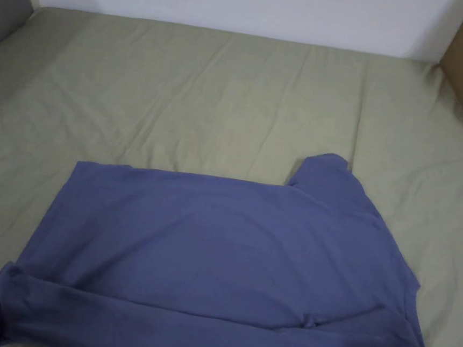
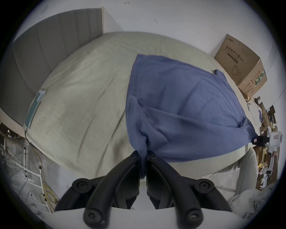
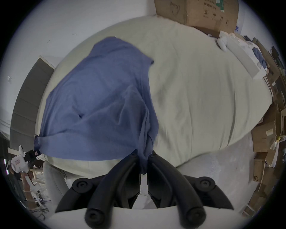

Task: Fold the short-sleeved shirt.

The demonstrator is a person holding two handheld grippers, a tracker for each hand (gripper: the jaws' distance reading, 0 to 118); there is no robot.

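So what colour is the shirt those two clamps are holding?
The shirt is plain blue, with no pattern; the head view shows it best.

The blue short-sleeved shirt (image 1: 224,252) lies spread sideways on the pale green bedsheet (image 1: 210,92), its plain cloth soft and lightly creased. One sleeve (image 1: 327,177) juts toward the far wall. The near edge is lifted off the sheet and pulled into a rolled band, bunched to a pinched point at each near corner.
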